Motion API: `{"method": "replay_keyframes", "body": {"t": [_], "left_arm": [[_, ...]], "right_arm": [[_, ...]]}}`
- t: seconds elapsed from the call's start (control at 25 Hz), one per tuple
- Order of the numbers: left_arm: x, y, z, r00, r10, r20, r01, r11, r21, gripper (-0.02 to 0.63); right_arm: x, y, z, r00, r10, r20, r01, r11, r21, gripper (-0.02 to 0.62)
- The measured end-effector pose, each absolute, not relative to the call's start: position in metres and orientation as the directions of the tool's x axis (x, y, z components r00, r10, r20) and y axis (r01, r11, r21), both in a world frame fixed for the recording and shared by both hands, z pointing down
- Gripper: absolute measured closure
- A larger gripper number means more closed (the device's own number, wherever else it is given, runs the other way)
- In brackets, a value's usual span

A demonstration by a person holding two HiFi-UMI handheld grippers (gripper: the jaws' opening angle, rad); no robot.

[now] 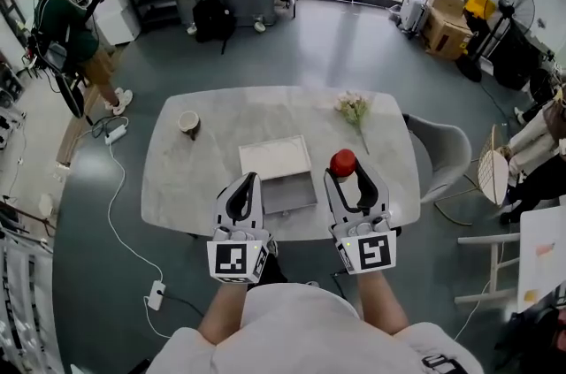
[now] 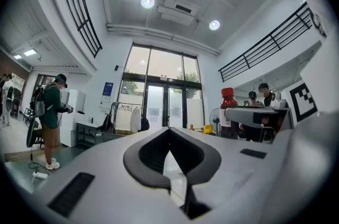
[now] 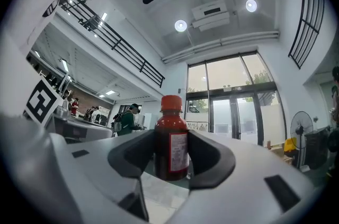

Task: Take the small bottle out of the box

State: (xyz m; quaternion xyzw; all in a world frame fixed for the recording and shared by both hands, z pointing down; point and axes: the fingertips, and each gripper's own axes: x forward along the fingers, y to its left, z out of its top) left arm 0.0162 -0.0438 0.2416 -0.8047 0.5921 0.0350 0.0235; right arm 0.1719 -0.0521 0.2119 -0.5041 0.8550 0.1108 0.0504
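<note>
Small bottle [image 3: 171, 130] clamped upright in the right gripper [image 1: 345, 172], right of the open box [image 1: 289, 195].
Left gripper [image 1: 249, 180] jaws together, empty, beside the box; cup [image 1: 189, 124] and flowers [image 1: 354, 109] sit beyond on the table [image 1: 190, 178].

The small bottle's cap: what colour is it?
Red. The cap of the small bottle shows best in the right gripper view.

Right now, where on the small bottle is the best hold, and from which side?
The mid-body at the label, below the shoulder, coming in level from the side. The small bottle stands upright and its round wall seats in the hollowed jaws; the right gripper is shut there, cap free above.
</note>
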Motion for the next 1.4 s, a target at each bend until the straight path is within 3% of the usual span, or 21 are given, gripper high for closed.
{"method": "replay_keyframes", "body": {"t": [1.4], "left_arm": [[0.019,-0.052,0.238,0.303,-0.949,-0.091,-0.952,-0.305,0.010,0.583]], "right_arm": [[0.167,-0.059,0.216,-0.503,-0.848,-0.168,-0.863,0.483,0.146,0.385]]}}
